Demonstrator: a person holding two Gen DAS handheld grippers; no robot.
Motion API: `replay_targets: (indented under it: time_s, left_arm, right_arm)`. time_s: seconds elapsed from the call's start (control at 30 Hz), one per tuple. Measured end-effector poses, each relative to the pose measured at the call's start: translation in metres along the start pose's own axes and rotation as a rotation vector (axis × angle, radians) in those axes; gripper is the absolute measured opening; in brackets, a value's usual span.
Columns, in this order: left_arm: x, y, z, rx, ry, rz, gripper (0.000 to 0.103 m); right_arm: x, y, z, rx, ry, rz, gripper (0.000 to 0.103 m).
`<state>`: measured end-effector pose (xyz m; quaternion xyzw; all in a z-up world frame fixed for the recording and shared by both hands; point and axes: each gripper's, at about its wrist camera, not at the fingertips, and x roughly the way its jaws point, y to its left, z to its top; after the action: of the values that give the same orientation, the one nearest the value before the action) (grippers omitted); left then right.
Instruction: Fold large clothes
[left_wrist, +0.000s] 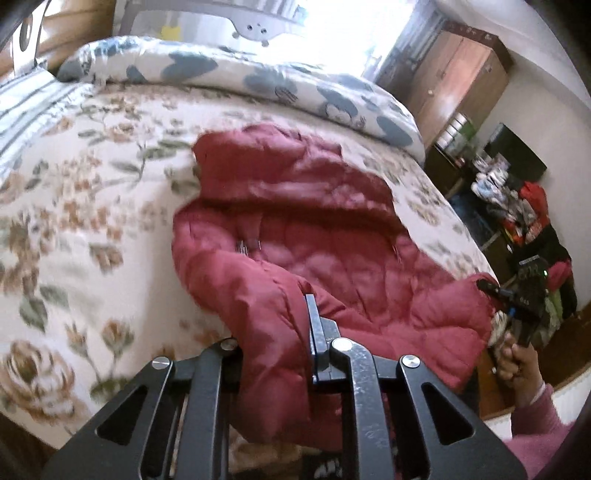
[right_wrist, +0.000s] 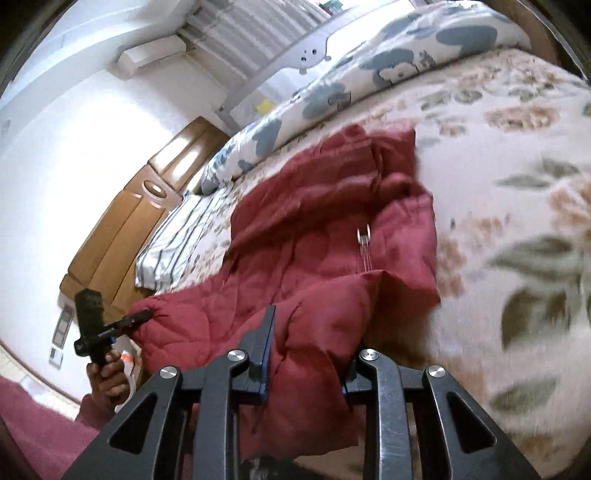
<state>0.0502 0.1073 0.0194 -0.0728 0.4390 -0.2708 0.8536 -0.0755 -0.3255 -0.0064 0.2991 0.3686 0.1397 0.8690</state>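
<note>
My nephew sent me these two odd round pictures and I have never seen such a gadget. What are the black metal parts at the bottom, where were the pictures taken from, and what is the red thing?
No robot here: a person holds a pair of hand-held tongs in each hand, with a wide-angle camera on each looking along the fingers. One picture comes from the left tongs, the other from the right tongs. Each also shows the other tongs off to the side, in the person's hand. On the bed, with its flowered cover, lies a red padded jacket. Both tongs are clamped on its near edge, apparently to fold it.
</note>
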Motion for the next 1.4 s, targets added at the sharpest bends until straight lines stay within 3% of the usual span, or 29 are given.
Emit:
replay_targets:
  time_s: [0.37,0.6,1.4]
  left_arm:
    - [0.052,0.018,0.065,-0.080,-0.035,0.162,0.015]
    - [0.075,0.013,0.091,-0.051,-0.045,0.247,0.016]
    - [0.159,0.022,0.204,-0.027,-0.071,0.416,0.019]
  right_arm:
    - [0.038,0.006,0.072,-0.050,-0.116,-0.137,0.025]
    - [0.067,0.004,0.103,-0.072,-0.128,-0.215,0.025]
    - [0.143,-0.024,0.209,-0.079,-0.192,-0.411,0.026]
